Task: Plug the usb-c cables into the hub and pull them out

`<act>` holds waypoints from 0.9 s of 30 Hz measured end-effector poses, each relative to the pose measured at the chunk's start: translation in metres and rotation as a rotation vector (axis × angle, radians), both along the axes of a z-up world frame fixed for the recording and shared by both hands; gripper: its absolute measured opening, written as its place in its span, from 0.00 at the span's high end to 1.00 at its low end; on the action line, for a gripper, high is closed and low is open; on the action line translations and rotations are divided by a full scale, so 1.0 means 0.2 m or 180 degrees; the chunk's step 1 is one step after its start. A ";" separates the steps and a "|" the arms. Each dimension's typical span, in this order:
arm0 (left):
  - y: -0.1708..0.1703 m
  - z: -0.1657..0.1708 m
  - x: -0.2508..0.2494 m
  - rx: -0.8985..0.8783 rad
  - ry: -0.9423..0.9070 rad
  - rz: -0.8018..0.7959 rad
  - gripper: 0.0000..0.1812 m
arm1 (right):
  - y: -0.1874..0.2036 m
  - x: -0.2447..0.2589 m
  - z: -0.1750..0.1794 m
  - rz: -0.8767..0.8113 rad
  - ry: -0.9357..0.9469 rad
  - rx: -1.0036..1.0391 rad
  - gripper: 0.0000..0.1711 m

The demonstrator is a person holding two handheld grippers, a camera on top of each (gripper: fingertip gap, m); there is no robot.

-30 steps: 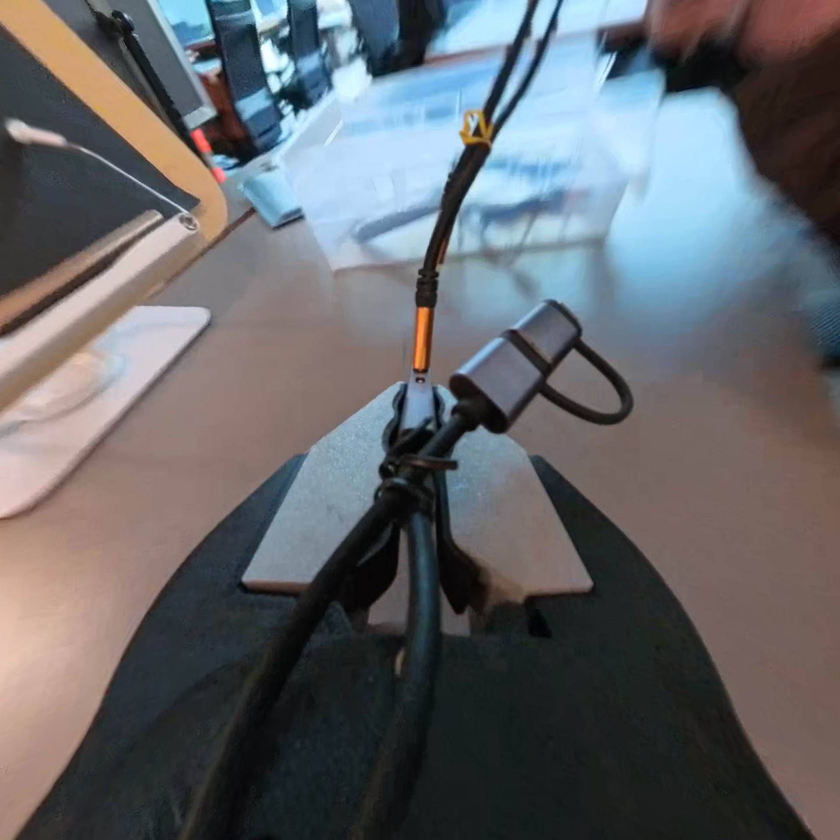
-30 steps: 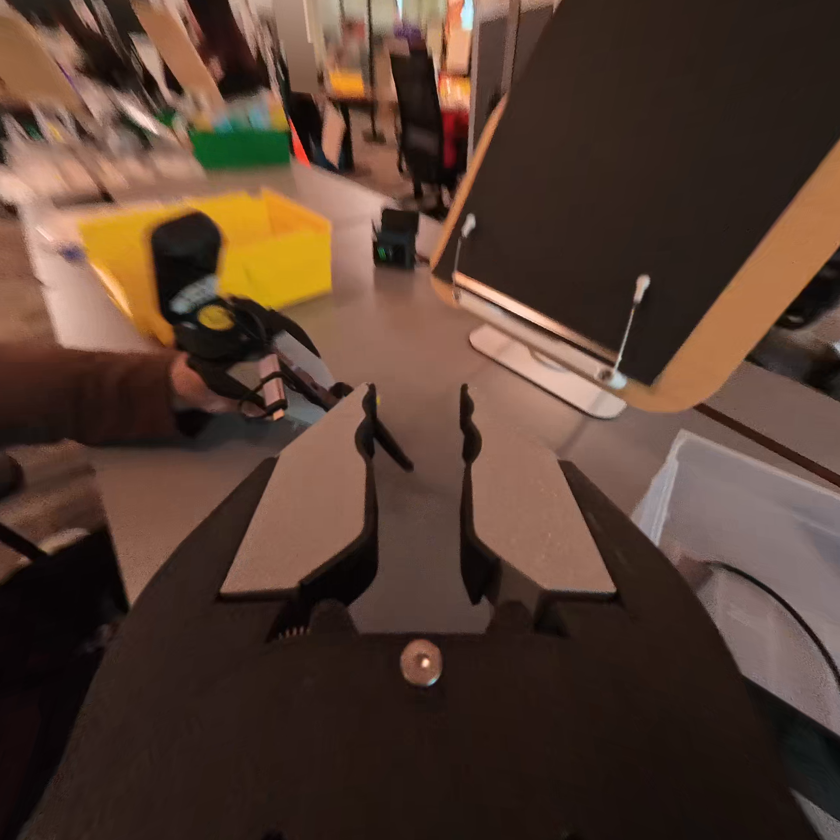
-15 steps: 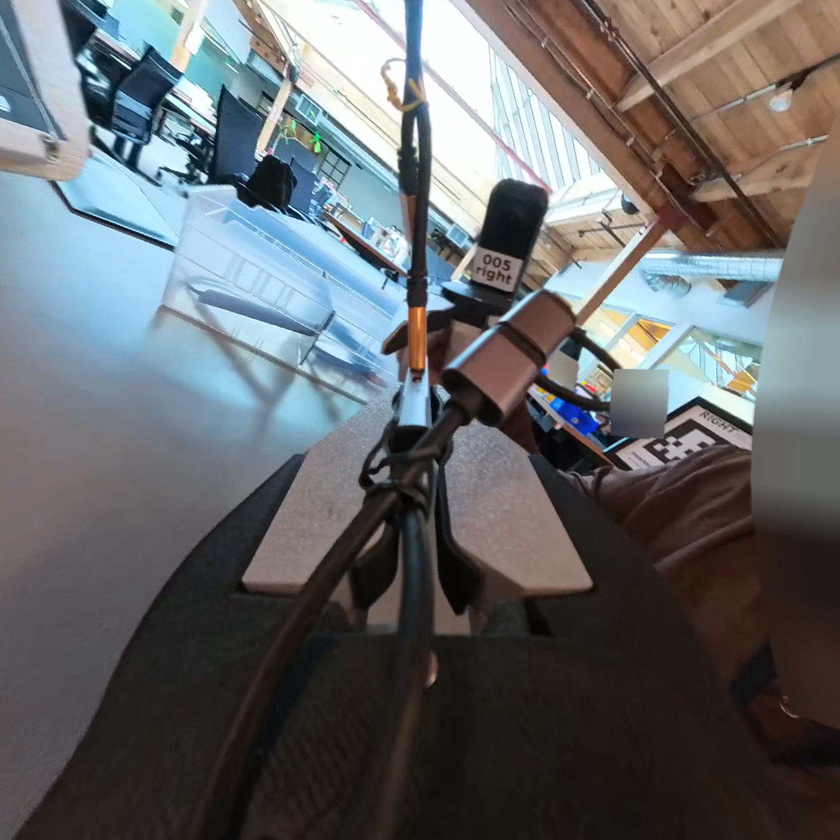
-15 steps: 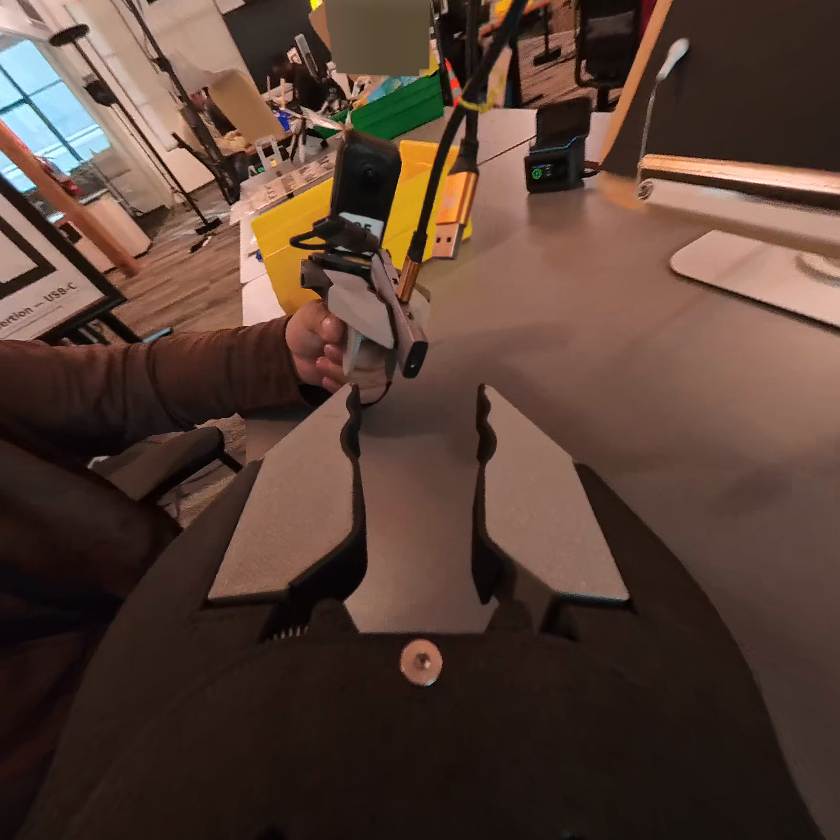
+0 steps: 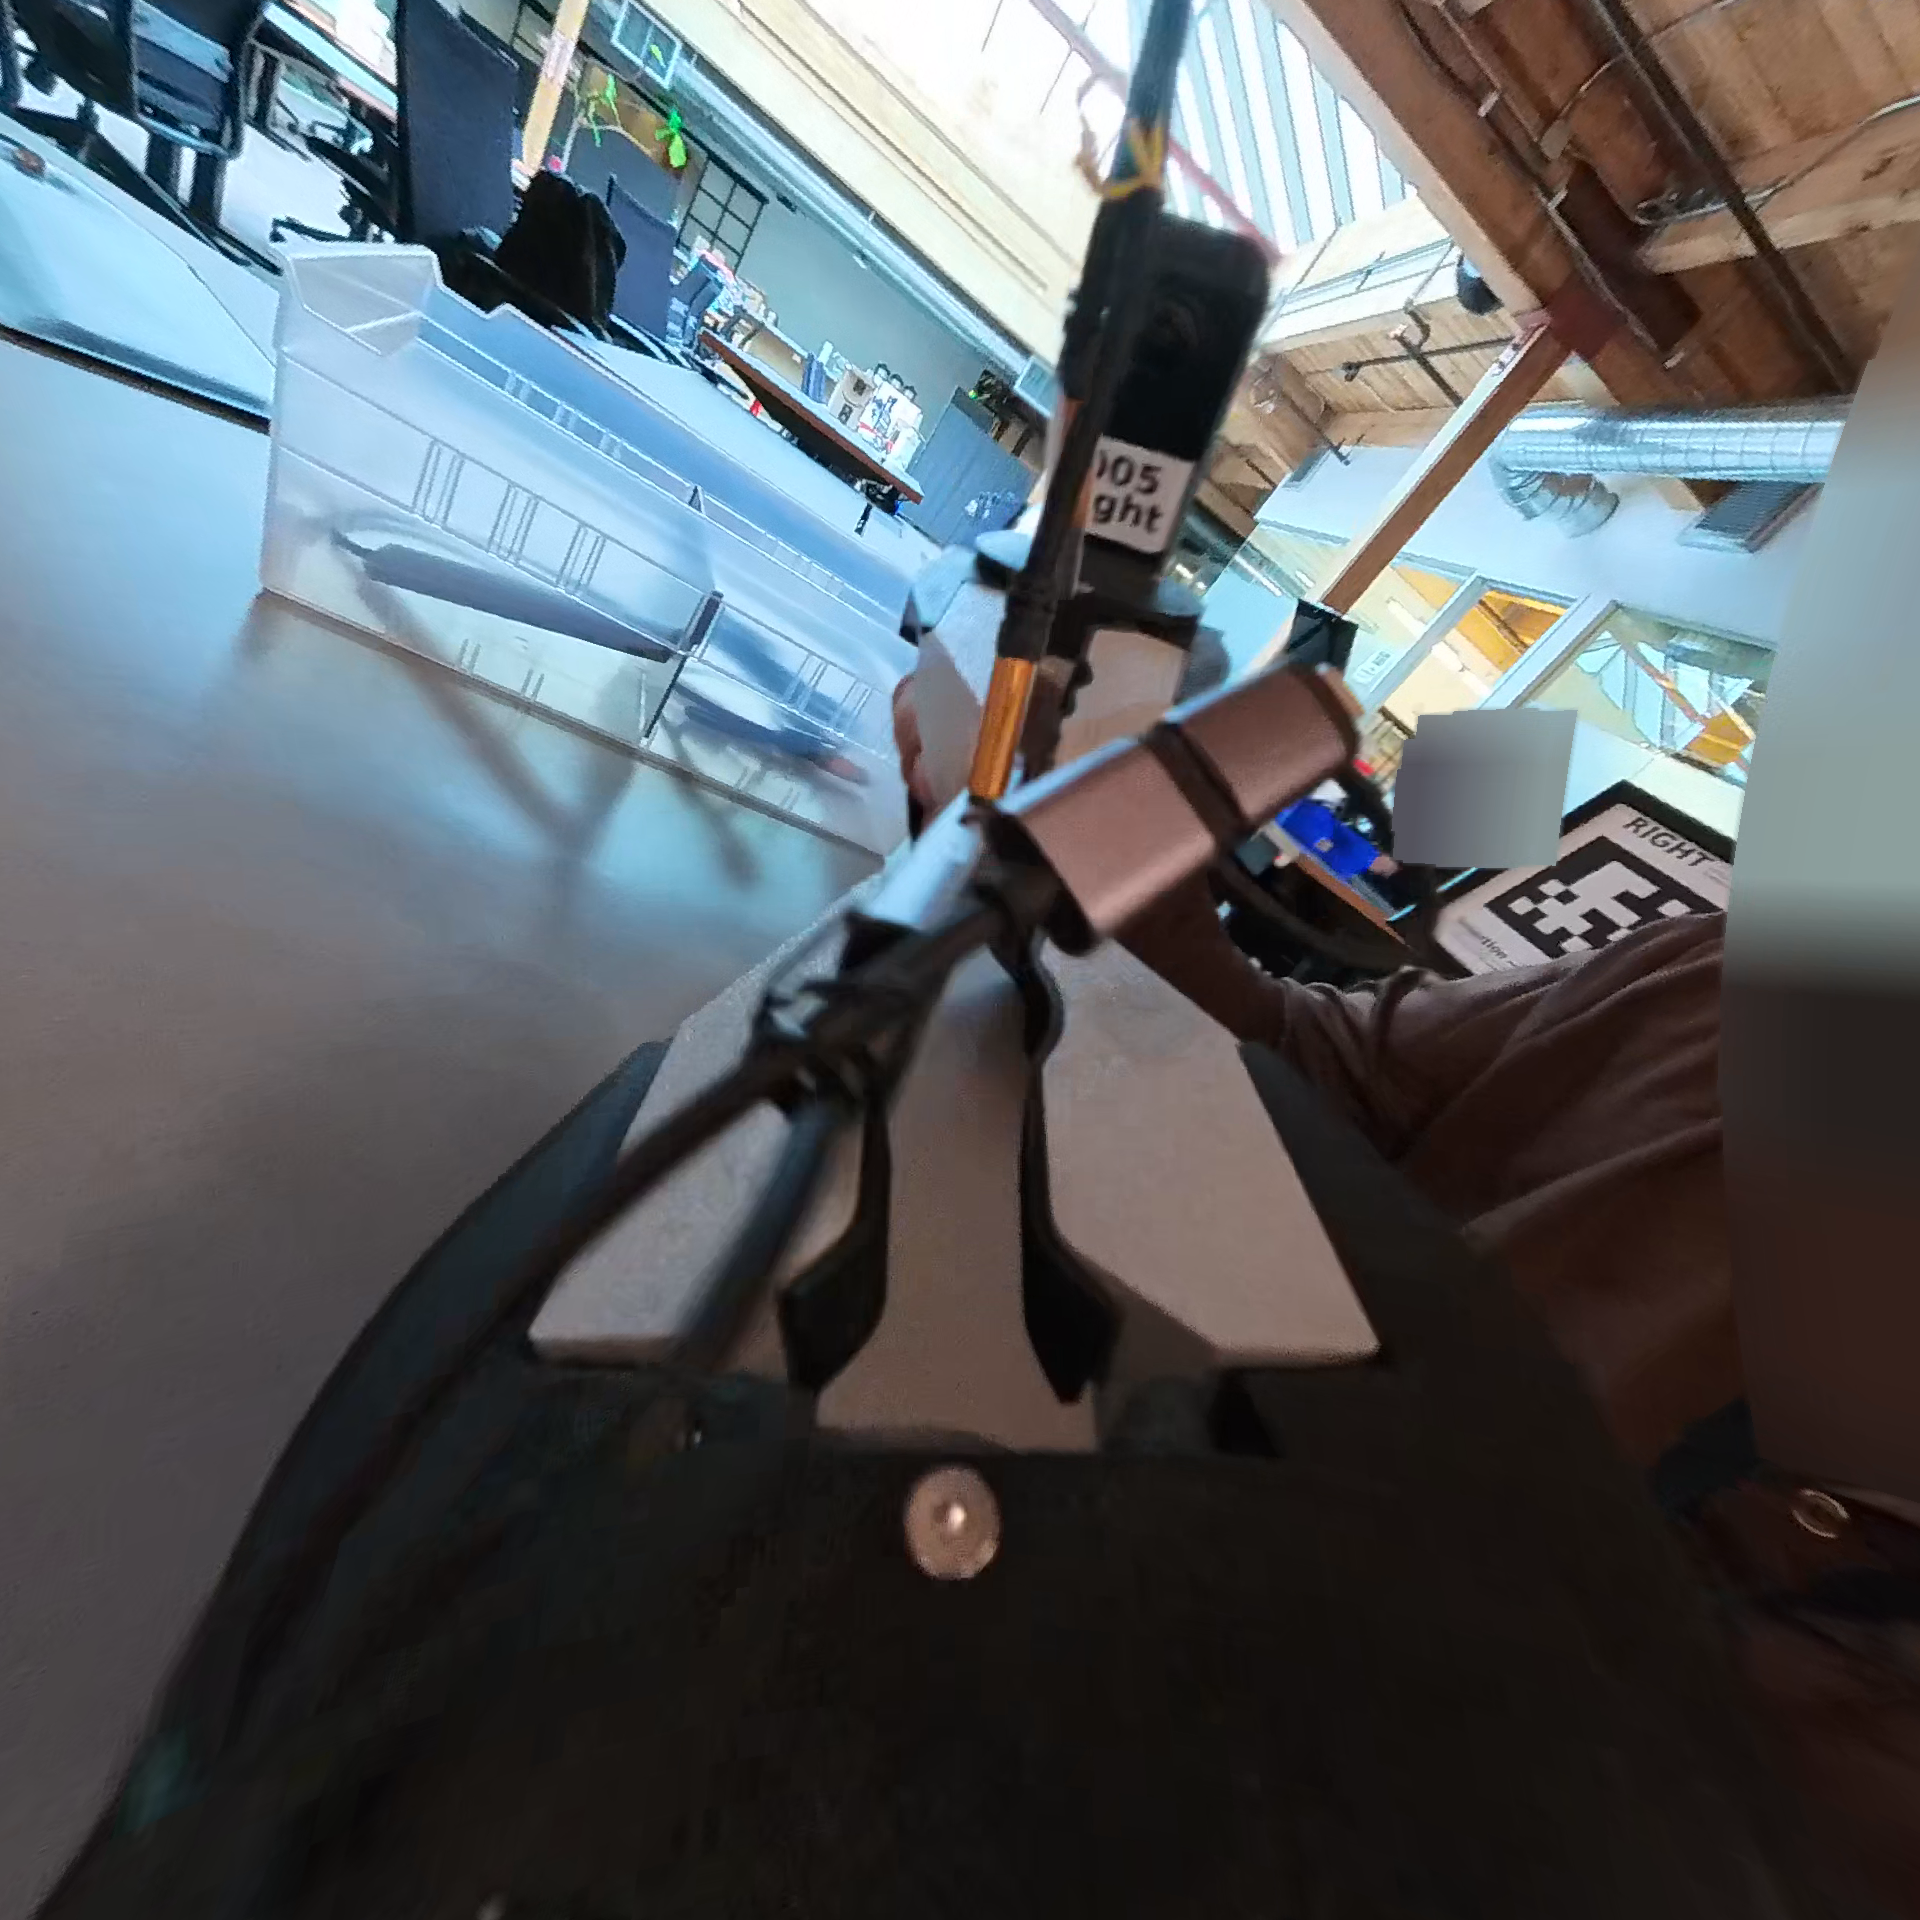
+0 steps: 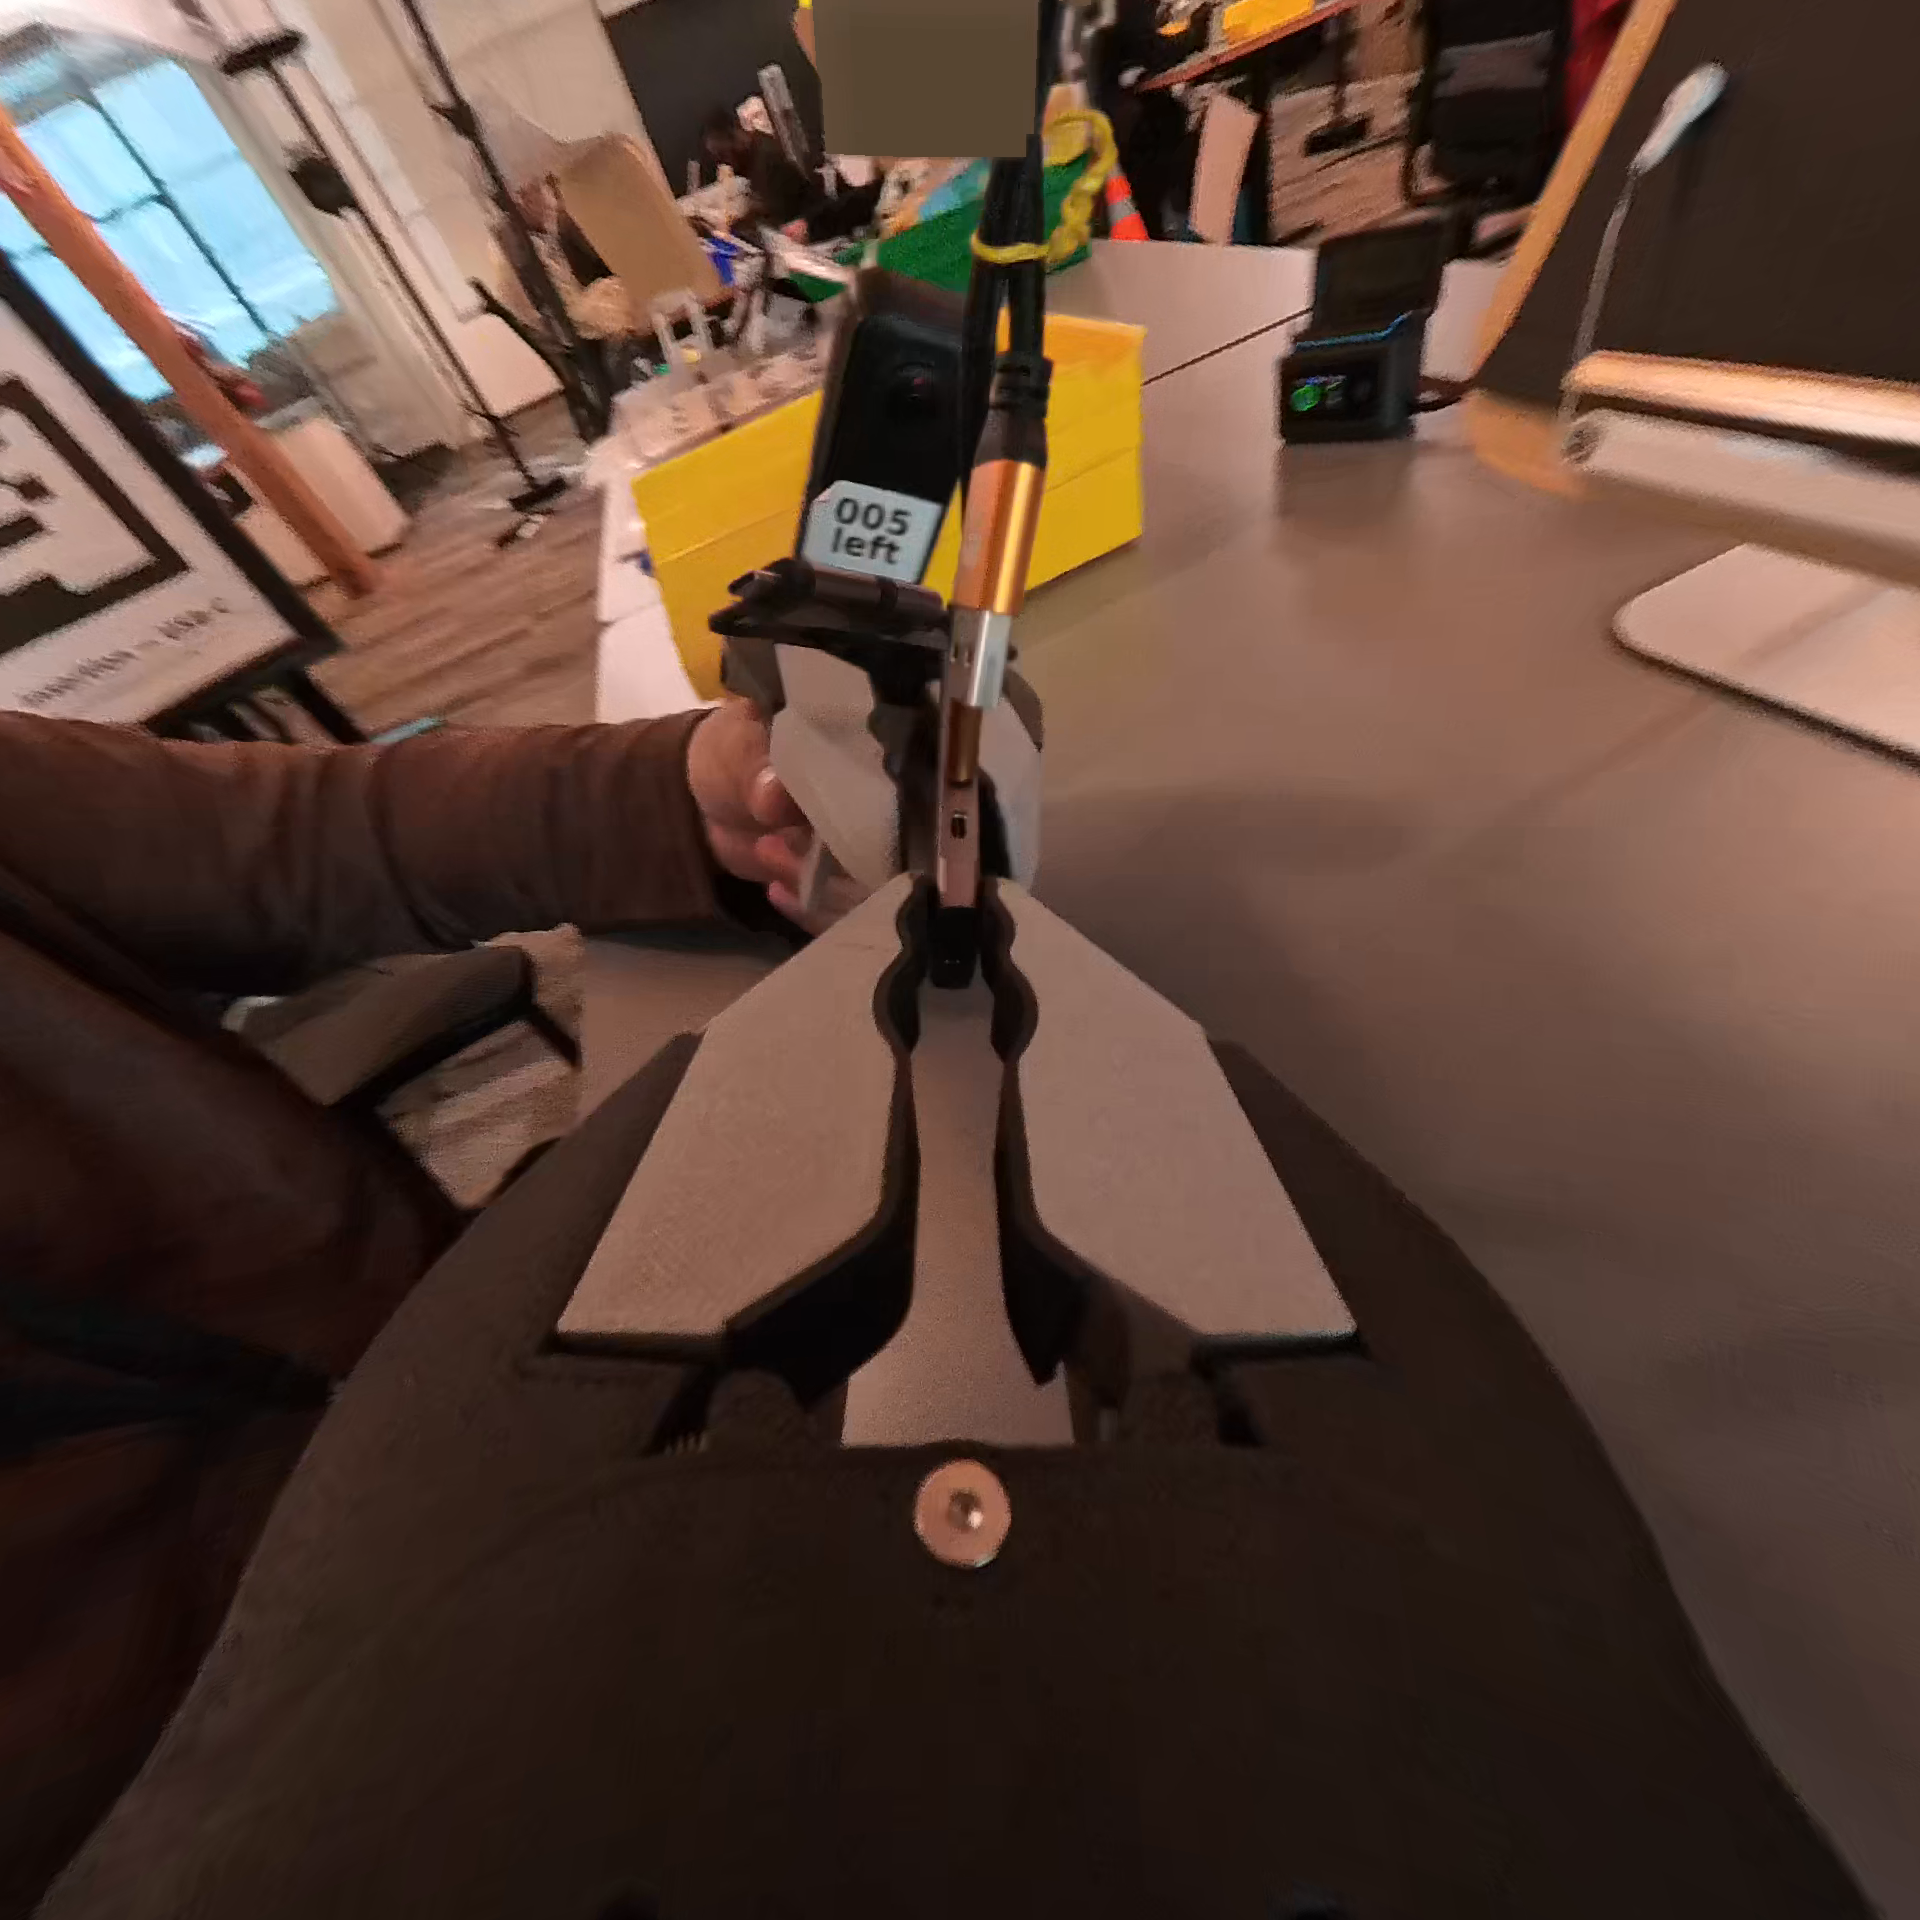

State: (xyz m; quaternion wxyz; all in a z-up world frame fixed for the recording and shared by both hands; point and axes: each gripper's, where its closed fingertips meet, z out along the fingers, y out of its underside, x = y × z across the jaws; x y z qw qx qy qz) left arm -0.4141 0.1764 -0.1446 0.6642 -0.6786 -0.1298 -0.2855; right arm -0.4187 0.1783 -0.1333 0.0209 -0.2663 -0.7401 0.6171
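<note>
1. Hub [image 6: 961, 831]: slim silver metal bar, standing on end between your two grippers above the grey matte table [image 6: 1455, 935]. An orange-sleeved usb-c plug [image 6: 995, 540] sits in its upper end, black cables [image 6: 1013, 208] rising from it.
2. Your right gripper [image 6: 954, 935]: grey textured fingers drawn nearly together, tips pinching the hub's lower end.
3. Your left gripper [image 5: 951, 987]: jaws parted a little, the hub lying at the tips; whether they grip it cannot be told. A grey metal adapter [image 5: 1174, 810] hangs beside.
4. Room: a yellow bin [image 6: 1039, 468] stands behind your left hand [image 6: 748, 800]; a clear plastic bin [image 5: 520, 499] lies well apart.
</note>
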 end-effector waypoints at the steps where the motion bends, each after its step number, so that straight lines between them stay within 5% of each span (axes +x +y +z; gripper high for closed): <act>1: 0.00 0.00 -0.01 -0.0016 0.0036 0.0028 0.90 | 0.03 -0.01 0.02 -0.0093 0.0101 0.0071 0.97; 7: -0.01 -0.05 -0.07 -0.0180 0.0148 0.0207 0.89 | 0.31 0.00 0.31 -0.0763 0.0685 -0.0072 0.97; 12: 0.01 -0.13 -0.08 -0.0460 0.0191 0.0253 0.89 | 0.86 0.05 0.62 -0.2174 0.1478 0.0293 0.97; 16: 0.02 -0.16 -0.06 -0.0575 0.0250 0.0210 0.89 | 1.27 -0.01 0.55 -0.3297 0.1501 0.1167 0.97; 22: 0.01 -0.18 -0.07 -0.0638 0.0224 0.0208 0.90 | 1.56 -0.13 0.44 -0.3980 0.1138 0.2055 0.97; 27: -0.01 -0.18 -0.12 -0.0682 0.0187 0.0325 0.90 | 1.65 -0.34 0.30 -0.3524 0.0418 0.3188 0.97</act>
